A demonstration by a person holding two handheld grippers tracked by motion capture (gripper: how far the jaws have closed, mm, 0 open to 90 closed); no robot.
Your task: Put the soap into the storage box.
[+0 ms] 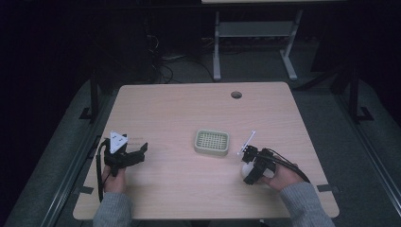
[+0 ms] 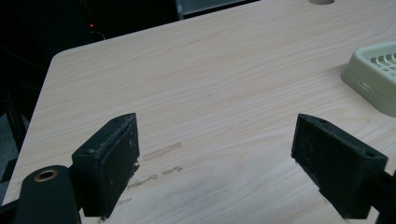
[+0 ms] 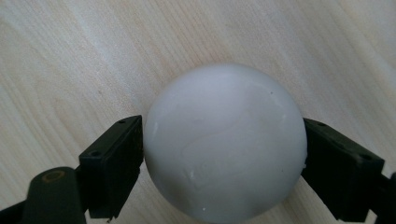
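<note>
I am gripping the white ball [image 3: 225,142] in the right gripper [image 1: 250,171], both jaws pressing its sides, low over the table [image 1: 189,109] near the slotted tray [image 1: 212,142]. My left gripper [image 2: 217,163] is idling wide open, holding nothing.

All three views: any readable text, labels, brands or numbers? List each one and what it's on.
None readable.
White ball, held between the right gripper jaws: plain, no print.
Slotted tray: no label visible.
Table: faint marks near the left gripper in the high view, too small and blurred to read; the left gripper view shows smudges there, not letters.
Grey plate on the left gripper: no legible marking.
</note>
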